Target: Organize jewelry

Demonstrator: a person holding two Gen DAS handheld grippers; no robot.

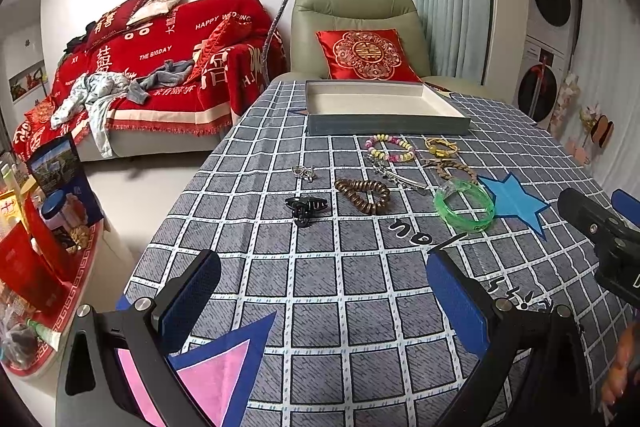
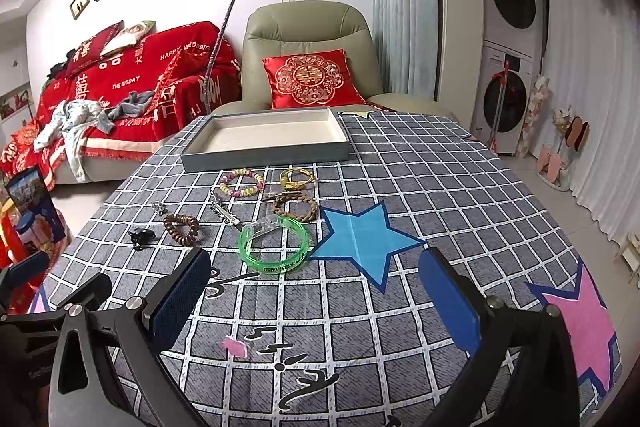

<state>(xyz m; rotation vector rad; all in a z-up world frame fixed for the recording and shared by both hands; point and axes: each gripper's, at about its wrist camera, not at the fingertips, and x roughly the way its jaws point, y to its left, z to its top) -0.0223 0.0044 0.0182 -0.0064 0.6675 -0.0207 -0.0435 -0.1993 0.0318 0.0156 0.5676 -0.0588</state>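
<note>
On the checked tablecloth [image 2: 400, 167] every piece, green bangle [image 2: 273, 244] included, lies outside the bare tray [image 2: 264, 157], while both grippers, left gripper [image 1: 324, 303] and right gripper [image 2: 316, 301], gape empty.

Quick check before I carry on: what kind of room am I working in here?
Most likely a home living room: a sofa under a red throw, an armchair, and stacked laundry machines behind the table.

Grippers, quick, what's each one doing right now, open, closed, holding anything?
Left gripper: open, holding nothing.
Right gripper: open, holding nothing.
</note>
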